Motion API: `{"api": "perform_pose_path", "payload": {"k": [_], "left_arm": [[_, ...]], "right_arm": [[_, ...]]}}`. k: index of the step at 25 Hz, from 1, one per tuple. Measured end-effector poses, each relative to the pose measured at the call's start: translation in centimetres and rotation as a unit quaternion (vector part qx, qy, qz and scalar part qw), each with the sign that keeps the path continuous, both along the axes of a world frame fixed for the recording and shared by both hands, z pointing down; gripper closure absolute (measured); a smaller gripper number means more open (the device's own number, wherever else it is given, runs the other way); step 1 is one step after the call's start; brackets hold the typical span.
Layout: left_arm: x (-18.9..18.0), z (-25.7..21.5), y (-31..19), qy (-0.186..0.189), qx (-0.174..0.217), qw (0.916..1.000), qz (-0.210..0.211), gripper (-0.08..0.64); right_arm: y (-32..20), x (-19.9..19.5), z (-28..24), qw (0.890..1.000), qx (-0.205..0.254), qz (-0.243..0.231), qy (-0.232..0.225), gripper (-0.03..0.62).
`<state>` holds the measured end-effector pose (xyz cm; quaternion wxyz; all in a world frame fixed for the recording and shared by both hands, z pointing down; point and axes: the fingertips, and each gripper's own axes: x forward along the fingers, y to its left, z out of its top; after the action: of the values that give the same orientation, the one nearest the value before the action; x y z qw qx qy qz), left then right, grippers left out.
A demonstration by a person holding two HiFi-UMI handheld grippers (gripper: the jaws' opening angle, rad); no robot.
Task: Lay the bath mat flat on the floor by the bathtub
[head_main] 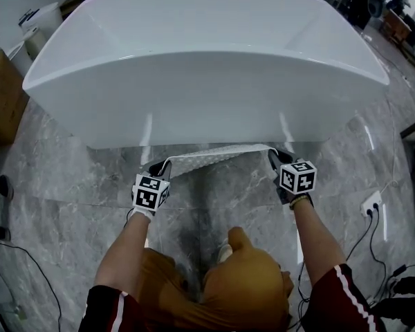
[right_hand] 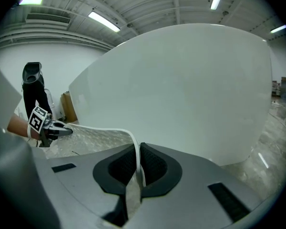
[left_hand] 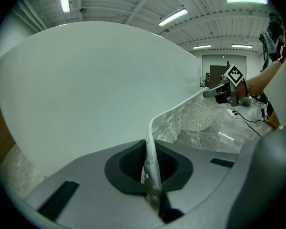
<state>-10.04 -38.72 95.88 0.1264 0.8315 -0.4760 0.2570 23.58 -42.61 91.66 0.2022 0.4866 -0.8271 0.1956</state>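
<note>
Nearest me are the person's bent knees (head_main: 245,286) in orange cloth, and both forearms reach forward past them, roughly parallel. I count two grippers, one bath mat, one bathtub.

The left gripper (head_main: 158,166) has its jaws pressed together on one end of the bath mat (head_main: 218,156); its own view shows the thin white edge pinched between the dark pads (left_hand: 128,163). The right gripper (head_main: 275,156) is clamped the same way on the other end, with the sheet running down between its jaws. Each carries one marker cube, and the two sit level with each other, noses toward the tub.

The mat, white and bumpy, stretches between them as a narrow band just beside the near wall of the bathtub (head_main: 207,61), outside it and over the grey marble floor (head_main: 69,199). I cannot tell whether its lower part touches the floor.

At the right, a wall socket (head_main: 371,203) on the floor has black cables plugged in
</note>
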Motion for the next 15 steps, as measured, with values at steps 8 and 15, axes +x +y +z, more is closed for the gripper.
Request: {"api": "perform_pose_path", "payload": {"k": [8,15], "left_arm": [[-1.3,0.7,1.2,-0.033,0.002,0.9994,0.012,0.537],[0.1,3.7,4.7,-0.03,-0.033,0.9982,0.04,0.535]], "right_arm": [[6.1,-0.9,5.4,0.997,-0.071,0.005,0.0,0.558],[9.4,0.6,9.5,0.991,-0.129,0.021,0.022,0.558]]}}
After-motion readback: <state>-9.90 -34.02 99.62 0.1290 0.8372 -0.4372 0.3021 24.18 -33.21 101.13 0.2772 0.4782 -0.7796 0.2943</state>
